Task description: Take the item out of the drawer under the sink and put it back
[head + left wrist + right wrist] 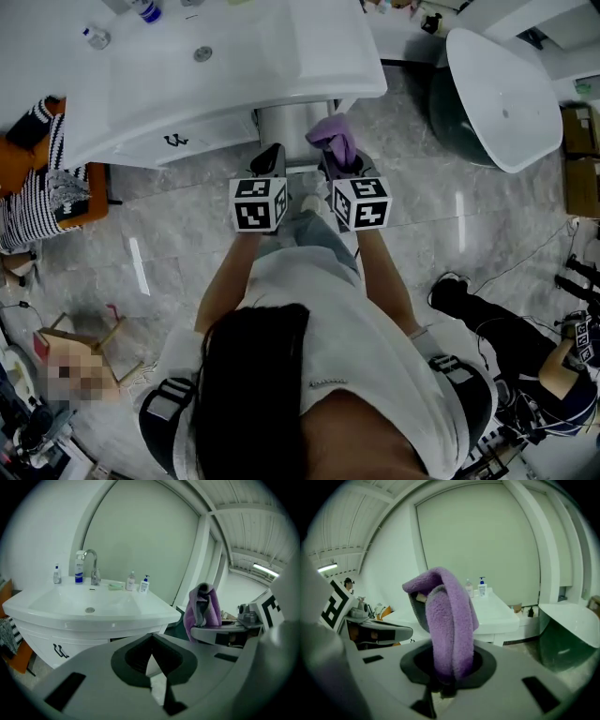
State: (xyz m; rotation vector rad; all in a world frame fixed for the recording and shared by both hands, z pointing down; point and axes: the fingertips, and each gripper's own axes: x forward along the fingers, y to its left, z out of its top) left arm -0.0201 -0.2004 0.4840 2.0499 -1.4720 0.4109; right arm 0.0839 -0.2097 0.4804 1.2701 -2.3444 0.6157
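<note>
**Task status**

1. The sink [367,82] stands directly ahead of the person, with the cabinet drawer [202,131] beneath its rim. In the head view and the left gripper view the drawer front sits flush, its dark handle [175,141] untouched. Judged closed.
2. The item, a purple cloth [333,139], is out of the drawer and carried in the air in front of the sink pedestal, clear of both sink and floor.
3. Judged progress: removal is done. Remaining steps are to open the drawer, place the cloth inside, release it and close the drawer.

**Hand pose**

1. Both forearms extend forward from the body, roughly parallel, with the marker cubes side by side and near each other.
2. Both grippers point toward the cabinet and slope downward.
3. Right gripper [341,169]: fingers narrowed and clamped on the lower end of the cloth, which stands up from them and folds over at the top.
4. Left gripper [272,159]: fingers closed tip to tip, nothing between them.
</note>
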